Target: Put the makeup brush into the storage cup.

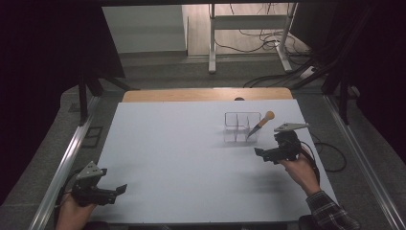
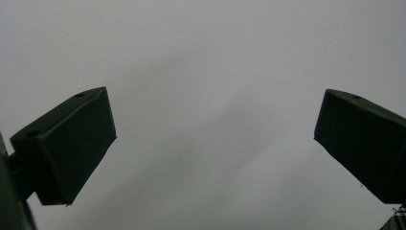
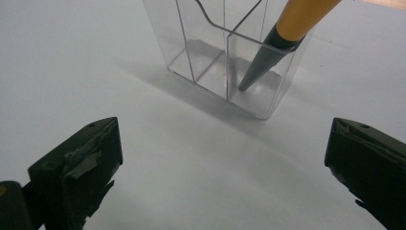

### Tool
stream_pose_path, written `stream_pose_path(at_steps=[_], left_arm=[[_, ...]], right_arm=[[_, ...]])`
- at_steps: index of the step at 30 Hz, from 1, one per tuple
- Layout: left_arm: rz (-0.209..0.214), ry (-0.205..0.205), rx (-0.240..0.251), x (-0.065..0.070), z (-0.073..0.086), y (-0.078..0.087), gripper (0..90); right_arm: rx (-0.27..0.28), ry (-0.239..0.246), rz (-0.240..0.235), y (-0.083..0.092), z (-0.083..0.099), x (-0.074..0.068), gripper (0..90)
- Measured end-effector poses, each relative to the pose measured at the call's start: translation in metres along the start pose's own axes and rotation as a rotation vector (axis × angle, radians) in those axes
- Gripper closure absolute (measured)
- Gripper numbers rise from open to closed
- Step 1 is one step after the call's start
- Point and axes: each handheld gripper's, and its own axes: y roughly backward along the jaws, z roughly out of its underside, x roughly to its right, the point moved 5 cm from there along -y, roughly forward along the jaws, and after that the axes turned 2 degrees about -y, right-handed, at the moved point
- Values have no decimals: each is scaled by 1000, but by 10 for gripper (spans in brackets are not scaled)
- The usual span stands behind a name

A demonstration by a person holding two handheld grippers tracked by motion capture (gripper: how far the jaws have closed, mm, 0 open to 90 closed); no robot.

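Looks basically done: the orange-handled tool with the dark grey tip leans in the clear plastic divided organizer on the white table. Right claw and left claw both hang apart, empty.

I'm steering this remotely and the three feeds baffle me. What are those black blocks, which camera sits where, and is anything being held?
No robot arm here: a person holds a two-jaw tool in each hand. The high view looks down on the white table, with the left gripper near the front edge and the right gripper by a clear divided holder. The other two cameras ride on the grippers; the black blocks are their own jaws. Both stand wide apart, holding nothing. An orange-handled tool leans in one compartment of the holder, grey tip down.
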Motion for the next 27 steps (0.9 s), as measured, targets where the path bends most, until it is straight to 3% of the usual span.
stream_pose_path(at_steps=[9, 27], left_arm=[[4, -5, 1, 0, 0, 0, 8], [17, -1, -2, 2, 0, -1, 6]], right_arm=[[9, -28, -19, 7, 6, -1, 0], [-4, -15, 2, 21, 22, -1, 0]])
